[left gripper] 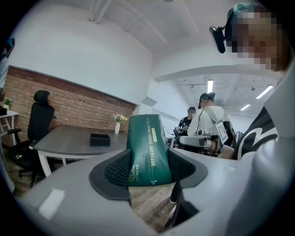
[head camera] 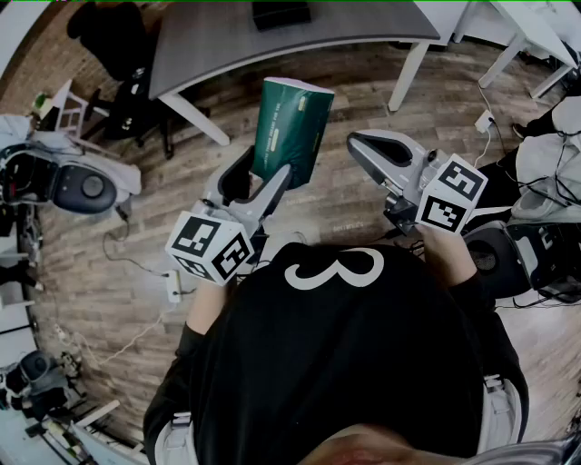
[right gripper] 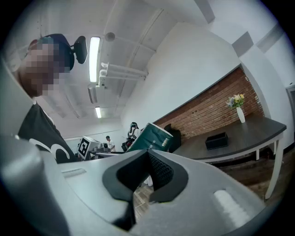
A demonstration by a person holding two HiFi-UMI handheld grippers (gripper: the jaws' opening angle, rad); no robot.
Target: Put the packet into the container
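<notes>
My left gripper (head camera: 261,174) is shut on the lower end of a dark green packet (head camera: 289,132), which stands upright above the wooden floor. In the left gripper view the packet (left gripper: 148,150) fills the gap between the black pads (left gripper: 117,169), with its printed face toward the camera. My right gripper (head camera: 365,145), to the right of the packet and apart from it, is shut and holds nothing; its pads (right gripper: 159,173) meet. A black open container (head camera: 280,14) sits on the grey table, beyond both grippers. It is also in the left gripper view as the container (left gripper: 99,139) and in the right gripper view as the container (right gripper: 216,140).
The grey table (head camera: 272,50) has white legs, and a black office chair (head camera: 109,36) stands at its left end. A vase of flowers (left gripper: 118,124) is on the table. Equipment and cables lie on the floor at the left (head camera: 82,186) and right (head camera: 536,245). People stand in the background (left gripper: 207,120).
</notes>
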